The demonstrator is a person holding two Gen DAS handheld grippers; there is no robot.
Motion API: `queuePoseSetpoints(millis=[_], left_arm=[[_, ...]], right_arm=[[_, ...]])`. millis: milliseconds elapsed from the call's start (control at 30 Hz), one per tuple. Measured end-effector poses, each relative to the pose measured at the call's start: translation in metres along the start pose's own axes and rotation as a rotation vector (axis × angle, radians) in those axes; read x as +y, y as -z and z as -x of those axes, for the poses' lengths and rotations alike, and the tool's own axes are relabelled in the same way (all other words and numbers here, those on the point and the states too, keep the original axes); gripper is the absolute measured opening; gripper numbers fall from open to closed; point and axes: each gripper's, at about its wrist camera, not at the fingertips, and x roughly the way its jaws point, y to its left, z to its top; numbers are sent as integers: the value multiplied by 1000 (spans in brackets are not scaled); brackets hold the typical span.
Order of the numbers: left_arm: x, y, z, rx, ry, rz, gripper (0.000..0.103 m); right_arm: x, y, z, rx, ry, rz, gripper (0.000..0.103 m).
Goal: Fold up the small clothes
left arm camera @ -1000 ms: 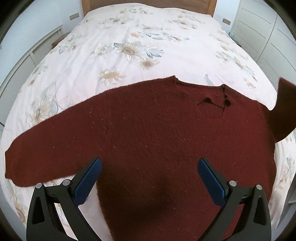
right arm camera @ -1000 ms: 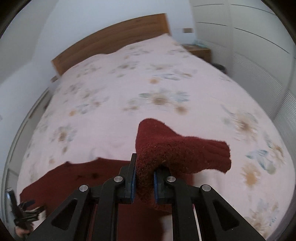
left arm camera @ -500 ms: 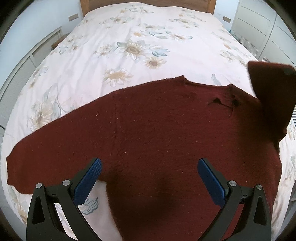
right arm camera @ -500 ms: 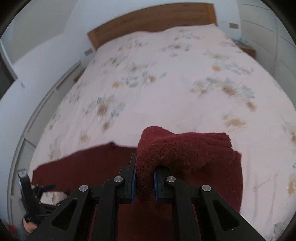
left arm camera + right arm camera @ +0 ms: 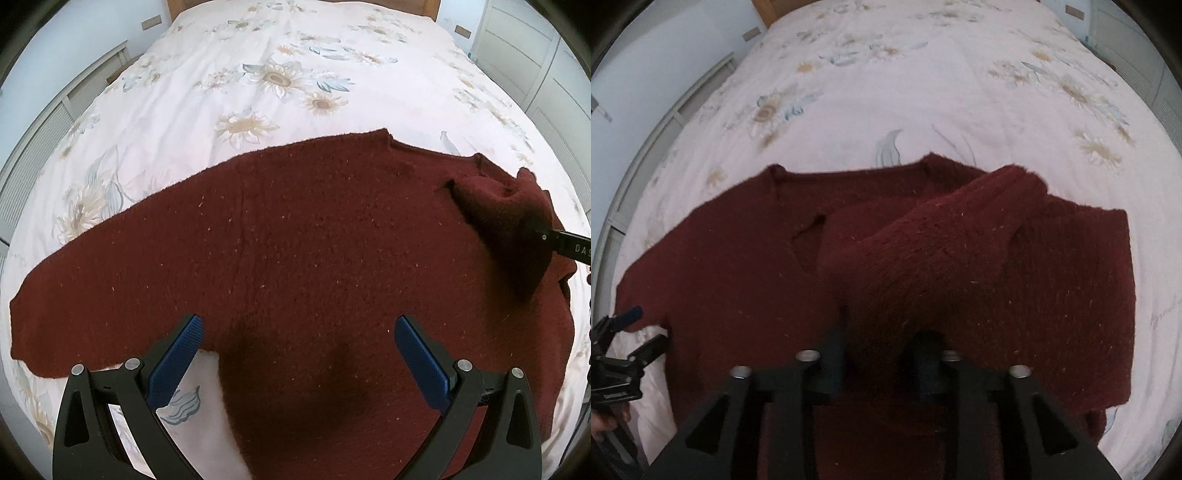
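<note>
A dark red knitted sweater lies flat on the bed, its left sleeve stretched out to the left. My left gripper is open and empty, hovering over the sweater's lower body. My right gripper is shut on the right sleeve and holds it folded in over the sweater's chest. In the left wrist view the held sleeve and the right gripper show at the far right. The left gripper shows at the lower left of the right wrist view.
The bed has a white duvet with a sunflower print. A wooden headboard is at the far end. White cupboards stand on the right and a white radiator-like unit on the left.
My right gripper has carried the right sleeve down and inward over the sweater's body. My left gripper has stayed open above the sweater, drifting slightly.
</note>
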Motion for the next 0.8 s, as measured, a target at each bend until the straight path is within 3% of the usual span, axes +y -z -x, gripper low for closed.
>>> queuePoseSetpoints(millis=[133,233,567,800], left_arm=[[-2,2,2,0,0,-11,102],[-6,1,2,2,-5,-34,102],[-22,0,-1,16,-38,-93,102],[-50,-4,1,9,-37,-177,102]], right_arm=[[-1,4,3,28,11,30,70],[-9,8,9,43,35,41,78],[-54,41,59,6,57,-5,80],[-112,63,75,-14,186,-107,80]])
